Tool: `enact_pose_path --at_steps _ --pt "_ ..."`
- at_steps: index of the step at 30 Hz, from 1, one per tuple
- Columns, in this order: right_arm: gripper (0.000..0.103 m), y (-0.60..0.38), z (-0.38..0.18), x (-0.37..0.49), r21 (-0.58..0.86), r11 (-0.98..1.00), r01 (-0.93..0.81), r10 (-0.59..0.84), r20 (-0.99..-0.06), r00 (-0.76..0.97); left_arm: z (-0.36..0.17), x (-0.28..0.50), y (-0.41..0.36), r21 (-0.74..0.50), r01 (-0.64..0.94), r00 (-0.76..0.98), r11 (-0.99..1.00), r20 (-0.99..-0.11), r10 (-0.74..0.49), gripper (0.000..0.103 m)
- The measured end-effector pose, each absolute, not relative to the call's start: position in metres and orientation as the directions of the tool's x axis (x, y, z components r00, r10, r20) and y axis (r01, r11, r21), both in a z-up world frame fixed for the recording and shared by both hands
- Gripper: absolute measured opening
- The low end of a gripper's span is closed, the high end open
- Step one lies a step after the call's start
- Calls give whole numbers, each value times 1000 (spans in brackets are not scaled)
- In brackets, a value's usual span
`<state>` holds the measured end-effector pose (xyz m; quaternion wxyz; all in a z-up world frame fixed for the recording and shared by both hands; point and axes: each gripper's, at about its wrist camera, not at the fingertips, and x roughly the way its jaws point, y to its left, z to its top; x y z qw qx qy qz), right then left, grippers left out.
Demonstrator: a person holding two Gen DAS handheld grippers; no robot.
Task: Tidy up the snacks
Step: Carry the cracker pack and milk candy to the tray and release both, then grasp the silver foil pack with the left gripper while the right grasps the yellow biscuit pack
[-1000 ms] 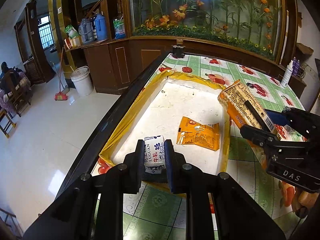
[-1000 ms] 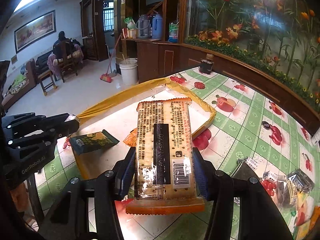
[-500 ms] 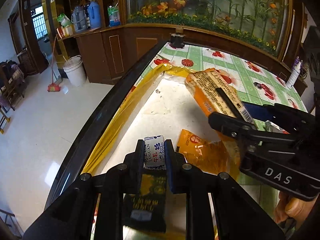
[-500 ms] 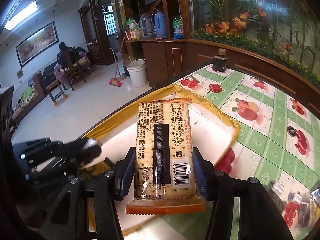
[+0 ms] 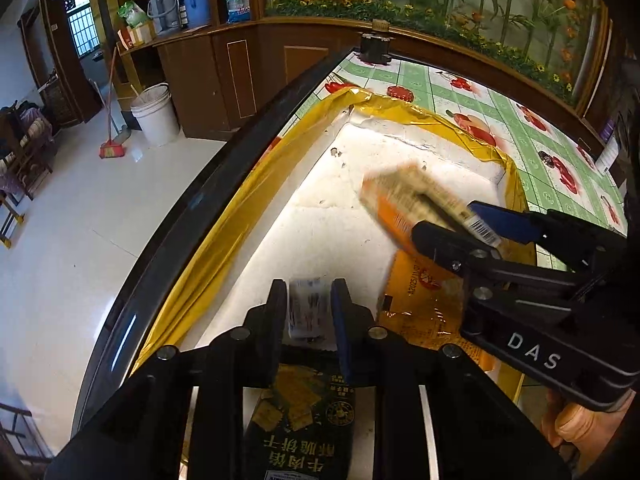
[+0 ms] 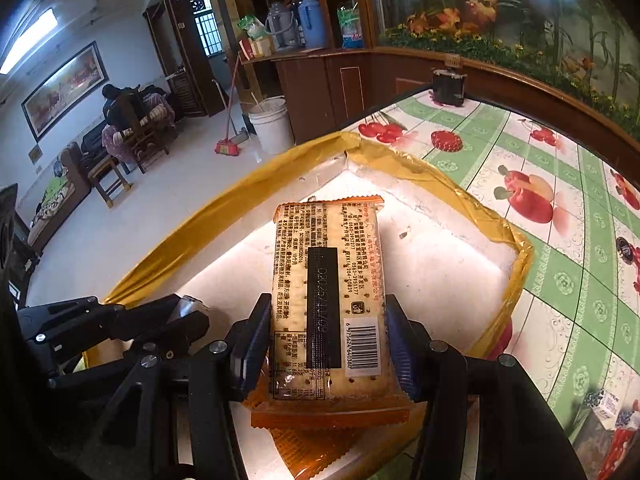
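The left claw (image 5: 309, 312) is opening around the small white packet (image 5: 307, 309) over the tray (image 5: 224, 216). The right claw (image 6: 325, 344) is clamped on the cracker pack (image 6: 326, 280), which I think goes in next.

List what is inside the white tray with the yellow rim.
In the white tray lie an orange packet and a dark packet, both partly covered by the grippers. The cracker pack and small white packet hang over it. No telling what else lies underneath.
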<state>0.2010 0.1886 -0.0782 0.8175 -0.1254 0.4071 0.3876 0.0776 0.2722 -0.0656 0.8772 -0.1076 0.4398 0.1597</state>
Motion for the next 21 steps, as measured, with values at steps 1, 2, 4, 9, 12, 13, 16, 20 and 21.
enact_pose_path --at_steps 1,2,4,9,12,13,16,20,21 --pt "56 188 -77 200 108 670 -735 533 -759 374 -65 76 272 -41 -382 560 923 -805 196 34" --pt "56 187 -75 200 104 673 -732 533 -754 383 -64 75 272 -35 -390 560 920 -802 207 47" --pt "56 183 -69 199 101 676 -730 539 -744 395 -58 71 272 -35 -400 577 916 -786 223 57" --pt "57 172 -54 195 92 686 -722 545 -722 426 -45 61 268 -26 -411 605 911 -756 252 57" --pt "57 164 -48 192 93 694 -714 546 -714 438 -38 56 263 -9 -414 613 910 -742 272 60" --pt "57 160 -46 191 97 696 -712 549 -712 439 -36 54 261 -3 -414 615 910 -738 278 63" --pt "61 148 -40 185 103 704 -703 552 -702 450 -30 50 253 -5 -401 629 916 -729 271 67" --pt "63 120 -34 174 111 721 -685 552 -688 470 -23 48 233 -19 -363 650 932 -722 238 67" --pt "65 111 -33 171 109 728 -677 548 -687 478 -22 48 226 -20 -345 656 938 -720 226 72"
